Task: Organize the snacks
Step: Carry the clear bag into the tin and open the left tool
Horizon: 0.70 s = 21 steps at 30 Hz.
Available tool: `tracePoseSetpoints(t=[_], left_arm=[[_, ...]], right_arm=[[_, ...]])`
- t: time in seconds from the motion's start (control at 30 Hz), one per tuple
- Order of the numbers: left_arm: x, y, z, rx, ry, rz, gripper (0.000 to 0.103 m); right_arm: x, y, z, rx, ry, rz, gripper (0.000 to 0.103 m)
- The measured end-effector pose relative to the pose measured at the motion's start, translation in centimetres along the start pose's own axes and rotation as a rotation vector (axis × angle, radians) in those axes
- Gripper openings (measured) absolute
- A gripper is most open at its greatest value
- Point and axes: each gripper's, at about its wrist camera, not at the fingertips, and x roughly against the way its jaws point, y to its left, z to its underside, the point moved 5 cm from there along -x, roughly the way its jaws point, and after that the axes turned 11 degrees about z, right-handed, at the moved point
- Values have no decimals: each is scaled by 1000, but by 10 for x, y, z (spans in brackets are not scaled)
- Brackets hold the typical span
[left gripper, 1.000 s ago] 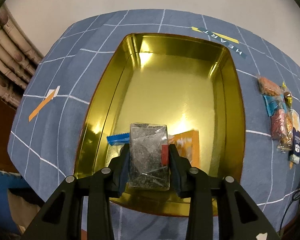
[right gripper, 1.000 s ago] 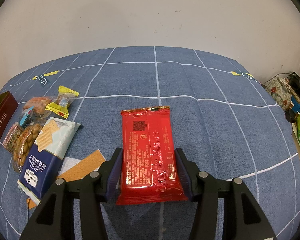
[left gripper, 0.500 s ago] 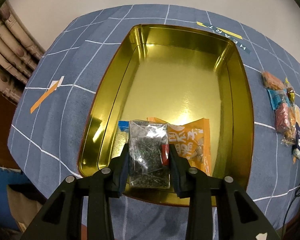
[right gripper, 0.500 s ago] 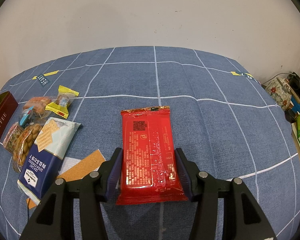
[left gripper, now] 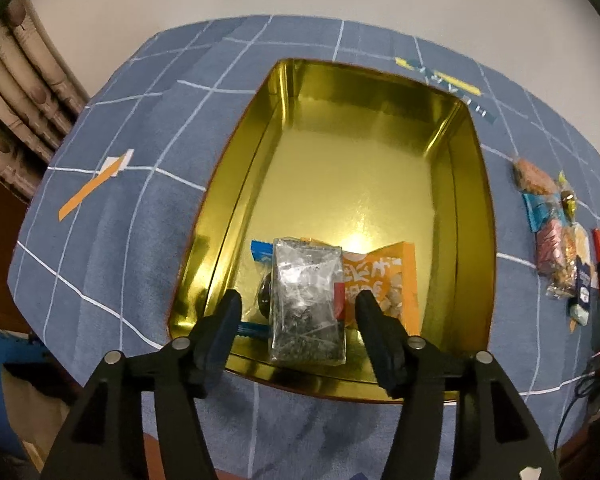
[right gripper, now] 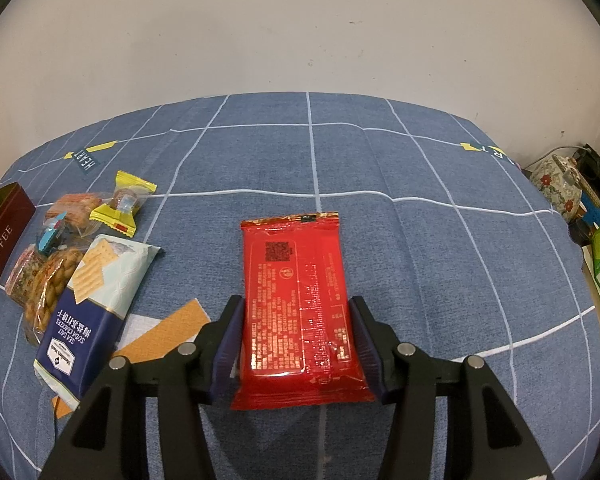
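Since half a second ago the left gripper (left gripper: 298, 306) has spread its jaws, and the clear packet of dark bits (left gripper: 306, 300) it was pinching now lies free between them, in the near end of the gold tin (left gripper: 476, 216). It rests partly over an orange snack bag (left gripper: 384, 280) and a blue-wrapped sweet (left gripper: 262, 250) (the dark round thing under its left edge is too hidden to name). The right gripper (right gripper: 296, 332) is unchanged, its jaws pressed against both long edges of the red packet (right gripper: 298, 300), which sits low over the blue checked cloth (right gripper: 420, 200). That red packet looks light, flat and glossy, so probably slippery; a grip across the middle of its width, clear of the crimped ends, should hold best. Squeezing hard may crush whatever is inside. The remaining snacks (right gripper: 60, 252) wait in a loose pile to its left.
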Motion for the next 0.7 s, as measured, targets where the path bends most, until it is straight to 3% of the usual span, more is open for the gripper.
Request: tracePoseSetpoints(t=[0.13,0.33,0.53,0.7], left_arm=[[10,0,-1,4,-50,13,68],[14,-1,2,0,-76,10,69],[26,11,4,19,-117,2,72],[25,24,5,66,-117,10,73]], right_arm=[[0,1,0,0,0,0,54],[0,1,0,2,4,0,54],[-2,-1,-4,21,61,-3,53],[-2,-2,-7,14,86,11,46]])
